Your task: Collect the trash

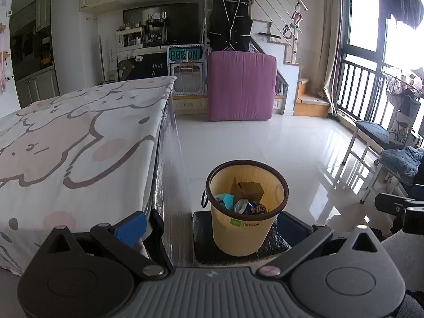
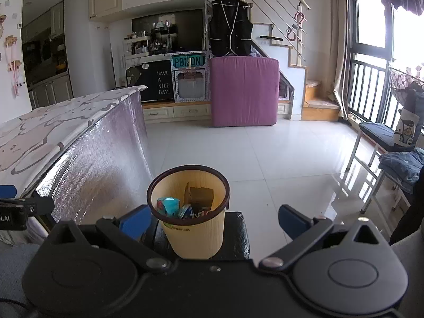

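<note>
Both claws are spread wide and pinch nothing: the left gripper (image 1: 212,225) and the right gripper (image 2: 213,218) each frame the yellow trash bin (image 1: 245,212) between their blue fingertips (image 1: 131,228) without touching it. That bin stands upright, long axis vertical and mouth pointing up, on a black stool (image 1: 204,241) just beside the table (image 1: 79,137), holding a brown cardboard box (image 1: 250,189), a teal wrapper (image 1: 225,200) and a can (image 1: 242,206). Beyond lie white floor tiles (image 1: 265,143) and a pink mattress (image 1: 242,86).

left gripper (image 1: 212,225), right gripper (image 2: 214,218), jaws spread
</note>
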`<act>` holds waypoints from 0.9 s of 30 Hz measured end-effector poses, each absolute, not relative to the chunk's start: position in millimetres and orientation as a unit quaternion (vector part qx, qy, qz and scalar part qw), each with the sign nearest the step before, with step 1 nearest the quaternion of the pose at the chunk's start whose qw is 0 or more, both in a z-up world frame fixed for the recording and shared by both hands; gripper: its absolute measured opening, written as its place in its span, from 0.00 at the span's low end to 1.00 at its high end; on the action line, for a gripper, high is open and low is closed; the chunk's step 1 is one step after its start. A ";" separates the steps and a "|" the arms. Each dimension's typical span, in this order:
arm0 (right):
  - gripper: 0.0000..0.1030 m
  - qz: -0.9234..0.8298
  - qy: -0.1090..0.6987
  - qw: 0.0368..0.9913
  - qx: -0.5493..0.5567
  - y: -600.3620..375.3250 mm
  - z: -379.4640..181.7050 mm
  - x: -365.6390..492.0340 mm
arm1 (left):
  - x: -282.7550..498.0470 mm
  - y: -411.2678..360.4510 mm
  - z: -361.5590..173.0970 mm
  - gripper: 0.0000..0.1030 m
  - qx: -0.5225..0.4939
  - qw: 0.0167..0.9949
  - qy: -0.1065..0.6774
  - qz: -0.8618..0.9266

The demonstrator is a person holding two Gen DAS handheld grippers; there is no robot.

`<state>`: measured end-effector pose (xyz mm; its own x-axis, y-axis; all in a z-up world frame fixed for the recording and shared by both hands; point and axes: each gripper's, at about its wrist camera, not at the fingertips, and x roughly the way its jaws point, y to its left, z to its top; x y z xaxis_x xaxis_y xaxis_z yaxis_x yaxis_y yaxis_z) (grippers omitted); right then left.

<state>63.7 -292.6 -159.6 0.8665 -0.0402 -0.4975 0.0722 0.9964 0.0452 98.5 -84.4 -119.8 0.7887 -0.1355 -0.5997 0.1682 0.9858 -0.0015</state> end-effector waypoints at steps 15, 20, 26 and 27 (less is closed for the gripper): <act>1.00 -0.032 0.255 0.966 0.024 -289.5 -159.2 64.3 | 97.1 -82.7 -122.5 1.00 0.020 0.945 0.317 -0.083; 1.00 -0.032 0.255 0.966 0.023 -289.2 -160.2 63.2 | 97.0 -82.2 -122.5 1.00 0.019 0.945 0.317 -0.084; 1.00 -0.032 0.255 0.966 0.022 -288.9 -160.5 63.3 | 97.0 -82.5 -122.3 1.00 0.018 0.945 0.316 -0.083; 1.00 -0.032 0.255 0.966 0.022 -288.9 -160.3 63.3 | 96.5 -82.9 -122.0 1.00 0.018 0.945 0.316 -0.083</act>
<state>63.3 -288.9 -160.3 0.8677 -0.0511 -0.4945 0.0740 0.9969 0.0269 96.5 -82.9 -122.0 0.7864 -0.1452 -0.6004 0.1676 0.9857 -0.0188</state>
